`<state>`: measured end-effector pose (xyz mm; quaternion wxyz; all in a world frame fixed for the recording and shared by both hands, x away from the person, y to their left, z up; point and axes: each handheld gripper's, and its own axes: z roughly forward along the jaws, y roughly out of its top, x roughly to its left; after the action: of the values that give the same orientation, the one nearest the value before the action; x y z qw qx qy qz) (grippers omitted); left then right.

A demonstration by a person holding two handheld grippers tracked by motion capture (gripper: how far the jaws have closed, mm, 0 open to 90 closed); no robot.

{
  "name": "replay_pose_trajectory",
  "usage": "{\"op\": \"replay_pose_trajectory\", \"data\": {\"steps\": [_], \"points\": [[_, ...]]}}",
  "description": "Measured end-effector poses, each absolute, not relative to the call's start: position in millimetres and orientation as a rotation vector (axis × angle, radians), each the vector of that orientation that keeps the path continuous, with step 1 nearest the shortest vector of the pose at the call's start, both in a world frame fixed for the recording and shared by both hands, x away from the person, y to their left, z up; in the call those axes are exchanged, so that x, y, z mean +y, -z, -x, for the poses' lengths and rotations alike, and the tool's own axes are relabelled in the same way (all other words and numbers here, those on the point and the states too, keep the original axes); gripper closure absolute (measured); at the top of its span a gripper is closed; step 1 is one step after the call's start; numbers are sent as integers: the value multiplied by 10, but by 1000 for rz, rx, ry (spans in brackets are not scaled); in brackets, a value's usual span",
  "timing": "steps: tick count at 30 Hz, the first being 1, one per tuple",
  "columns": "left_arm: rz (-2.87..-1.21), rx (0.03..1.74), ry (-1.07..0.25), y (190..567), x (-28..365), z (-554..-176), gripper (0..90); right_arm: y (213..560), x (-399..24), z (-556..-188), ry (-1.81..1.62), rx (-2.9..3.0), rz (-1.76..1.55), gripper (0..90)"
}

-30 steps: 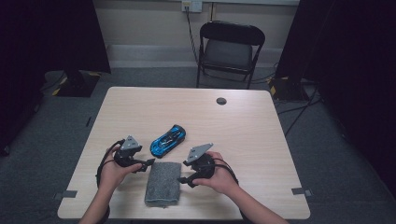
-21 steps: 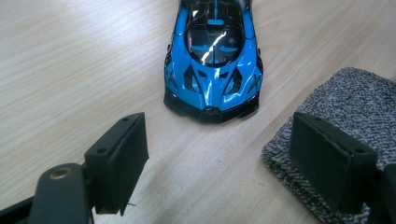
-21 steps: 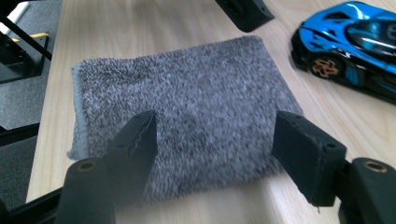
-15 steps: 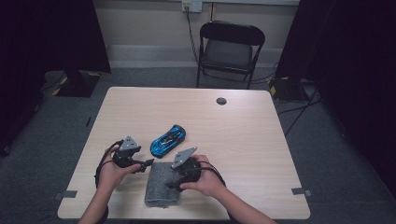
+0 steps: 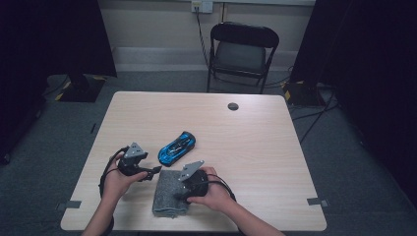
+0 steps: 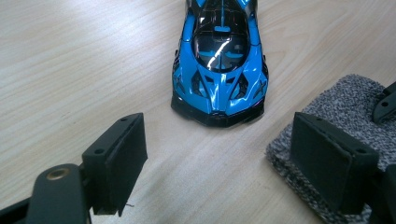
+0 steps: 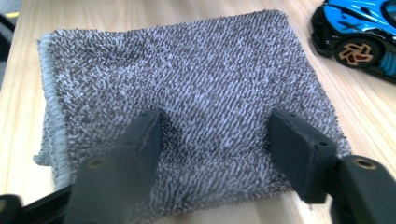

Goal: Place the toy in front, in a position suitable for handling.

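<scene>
Two grippers at work along the near edge of the table [image 5: 275, 147]. Left gripper [image 5: 155, 169] low over the wood near the left end of that edge, jaws spread wide with nothing between them, pointed toward the blue toy car [image 5: 177, 147]. Seen in the left gripper view, car [image 6: 219, 60] nose-on and just ahead of the jaws, apart from them, wheels on the wood. Corner of the folded grey towel [image 6: 341, 121] just beside the right-hand jaw there (touching or not, impossible to tell).

Right gripper [image 5: 183, 192] down over the grey towel [image 5: 169, 196], which lies flat near the middle of the near edge, just short of it. Jaws half apart and just been closing, both tips pressed down into the pile. Right gripper view: two black jaws [image 7: 219, 140] planted on the towel [image 7: 187, 79], a slight ridge of cloth gathered between them, not yet pinched tight. Towel's stitched hem on the left in that view, car's rear wheel [image 7: 357, 51] peeking in at top right, beside the towel and clear of it.

Car between the two grippers and a little farther in from the edge, angled toward the far right corner. Small dark round cap [image 5: 233, 106] near the far edge. Black folding chair [image 5: 243, 51] beyond the table.
</scene>
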<state>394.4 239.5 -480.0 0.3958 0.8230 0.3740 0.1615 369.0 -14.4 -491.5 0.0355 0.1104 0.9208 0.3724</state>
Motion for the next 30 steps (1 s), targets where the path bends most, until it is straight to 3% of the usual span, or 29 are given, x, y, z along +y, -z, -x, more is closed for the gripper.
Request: {"op": "replay_pose_trajectory", "data": {"steps": [10,14,22,30], "points": [[-2090,939,-409,4820,2381,-3966,159,4916,-198,-3724,-1166,2783,-416,665],[-2088,946,-394,4848,2386,-3991,159,4911,-195,-3707,-1158,2772,-430,725],[-2076,966,-391,4876,2413,-4022,159,4907,-247,-3741,-1214,2779,-497,776],[-2082,965,-382,4910,2345,-4067,158,4760,-596,-3889,-1248,2738,-634,783]]}}
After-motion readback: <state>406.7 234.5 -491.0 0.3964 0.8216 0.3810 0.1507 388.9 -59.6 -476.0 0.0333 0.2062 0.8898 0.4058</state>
